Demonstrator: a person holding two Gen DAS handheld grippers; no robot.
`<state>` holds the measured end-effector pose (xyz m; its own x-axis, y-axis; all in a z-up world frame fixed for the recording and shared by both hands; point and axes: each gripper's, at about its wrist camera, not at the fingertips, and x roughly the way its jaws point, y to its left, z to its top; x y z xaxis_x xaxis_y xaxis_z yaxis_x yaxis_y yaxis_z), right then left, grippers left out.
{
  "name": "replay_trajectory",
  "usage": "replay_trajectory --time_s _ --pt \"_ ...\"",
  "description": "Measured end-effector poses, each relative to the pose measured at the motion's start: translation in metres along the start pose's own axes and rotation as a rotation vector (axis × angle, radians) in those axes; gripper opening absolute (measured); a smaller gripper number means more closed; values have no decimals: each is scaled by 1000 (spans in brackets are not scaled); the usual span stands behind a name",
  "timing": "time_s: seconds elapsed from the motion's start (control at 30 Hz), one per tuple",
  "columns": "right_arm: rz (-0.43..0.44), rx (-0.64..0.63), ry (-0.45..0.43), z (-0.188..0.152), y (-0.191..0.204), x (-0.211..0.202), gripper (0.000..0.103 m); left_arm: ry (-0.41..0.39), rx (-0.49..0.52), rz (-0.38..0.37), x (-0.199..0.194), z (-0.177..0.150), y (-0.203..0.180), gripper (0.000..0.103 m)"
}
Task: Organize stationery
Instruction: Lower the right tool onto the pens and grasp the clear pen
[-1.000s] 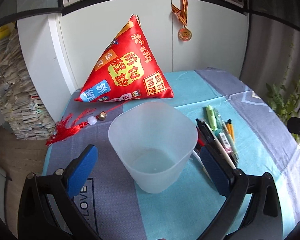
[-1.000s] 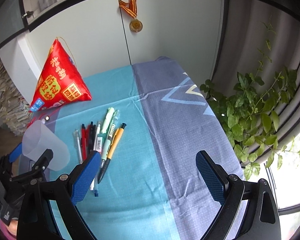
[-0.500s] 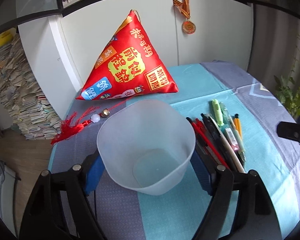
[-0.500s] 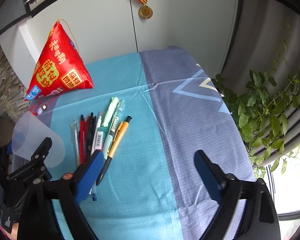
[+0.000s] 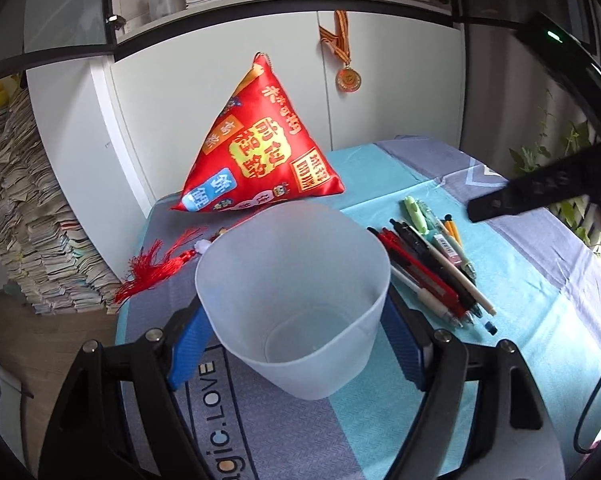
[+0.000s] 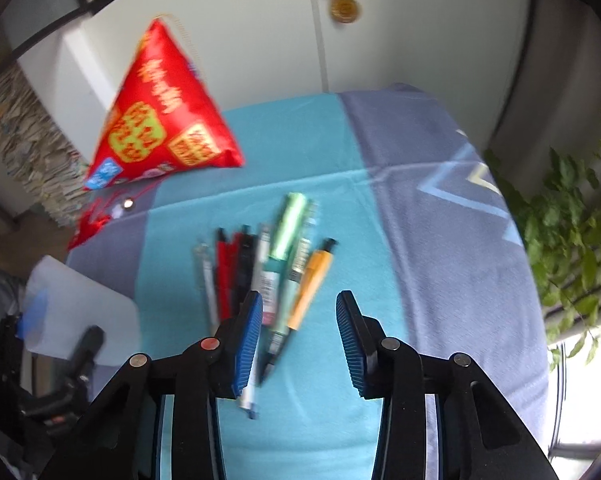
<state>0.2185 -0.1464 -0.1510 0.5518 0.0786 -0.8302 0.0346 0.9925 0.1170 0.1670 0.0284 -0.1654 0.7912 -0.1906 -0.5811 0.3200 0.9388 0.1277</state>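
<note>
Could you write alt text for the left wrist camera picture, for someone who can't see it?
A left gripper with blue pads clamps a frosted, empty plastic cup above a blue and grey tablecloth. A row of pens lies just right of the cup, and a red pyramid-shaped cushion stands behind.

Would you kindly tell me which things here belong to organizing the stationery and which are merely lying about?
Part of the job:
- translucent cup, gripped in the left claw
- row of pens on the cloth, just ahead of the open right claw

Just lying about:
- red pyramid cushion and its red tassel
- medal on the cabinet
- potted plant
- stacked papers
</note>
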Motion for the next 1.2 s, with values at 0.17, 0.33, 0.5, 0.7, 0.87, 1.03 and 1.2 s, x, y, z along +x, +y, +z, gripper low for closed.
replay_trajectory --time_s 0.17,0.33,0.5,0.7,0.87,1.03,1.2 --pt "62 -165 49 19 46 29 41 -24 34 -22 -1 -5 -8 78" --pt "69 -237 115 32 74 64 41 -13 77 64 -2 -12 -4 78" --pt "47 -286 145 40 88 84 41 -1 76 96 0 -14 2 80" --pt "14 -291 175 43 88 99 41 2 62 90 3 -15 5 79" --pt "-1 -317 217 38 89 107 41 -2 69 96 3 -15 1 80" --pt "34 -286 177 39 87 91 25 -4 74 91 1 -16 -1 82" --pt "87 -320 68 35 93 48 25 -3 83 114 0 -17 -3 86"
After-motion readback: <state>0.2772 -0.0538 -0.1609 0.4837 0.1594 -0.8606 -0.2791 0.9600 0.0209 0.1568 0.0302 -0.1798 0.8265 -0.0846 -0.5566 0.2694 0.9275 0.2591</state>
